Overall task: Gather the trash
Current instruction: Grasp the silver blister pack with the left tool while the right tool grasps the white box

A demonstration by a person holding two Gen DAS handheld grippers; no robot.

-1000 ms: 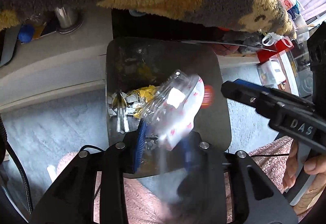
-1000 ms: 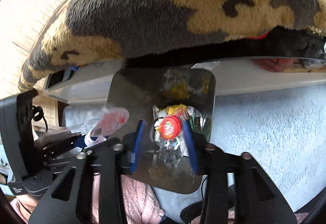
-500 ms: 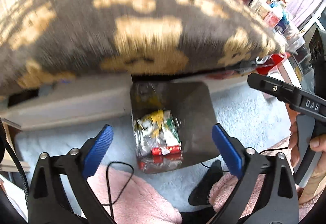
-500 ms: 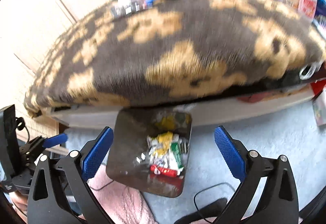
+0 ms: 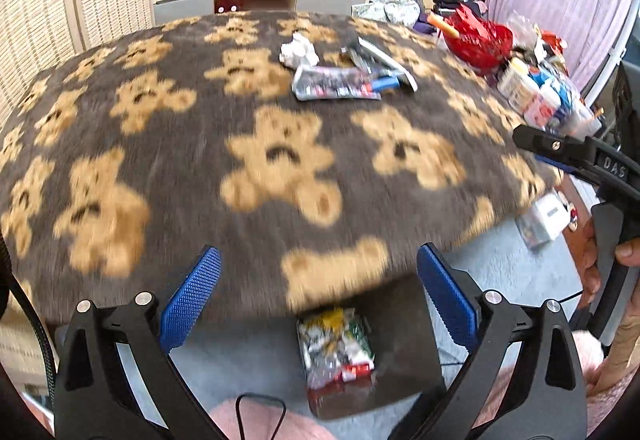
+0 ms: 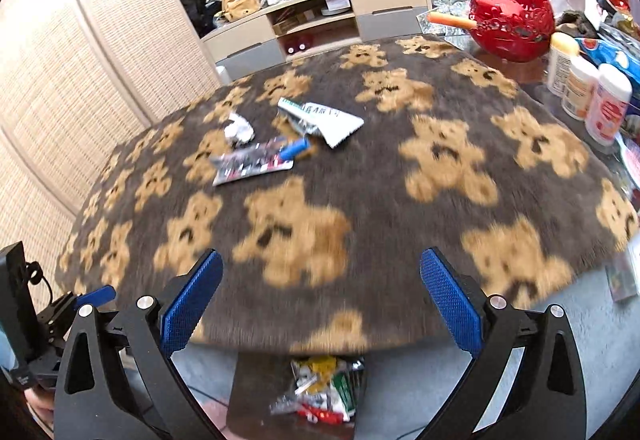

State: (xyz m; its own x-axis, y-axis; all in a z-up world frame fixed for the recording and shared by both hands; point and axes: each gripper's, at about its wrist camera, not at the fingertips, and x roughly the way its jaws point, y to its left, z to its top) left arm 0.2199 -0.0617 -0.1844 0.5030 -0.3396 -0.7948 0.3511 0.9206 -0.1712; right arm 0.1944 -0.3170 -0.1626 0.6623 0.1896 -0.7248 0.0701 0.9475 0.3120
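Both grippers hang above the near edge of a table covered with a bear-patterned cloth [image 5: 280,159]. My left gripper [image 5: 318,260] is open and empty. So is my right gripper [image 6: 320,264]. Far out on the cloth lie a crumpled white paper [image 5: 298,51], a dark printed wrapper [image 5: 334,83], a small blue item [image 5: 384,81] and a silver-white wrapper [image 6: 320,119]. Below the table's edge a dark bin [image 5: 404,320] stands on the floor, with wrappers and bottles [image 5: 336,348] inside.
A red basket [image 6: 508,23] and several bottles [image 6: 600,99] crowd the table's right end. A TV cabinet [image 6: 320,19] stands behind and a woven screen [image 6: 100,59] at the left. Grey carpet [image 6: 520,360], a cable and pink fabric [image 5: 260,420] lie below.
Both grippers let go of the clear bottles they held over the bin and opened wide. Both rose from bin level to above the tabletop, bringing the litter on the cloth into view.
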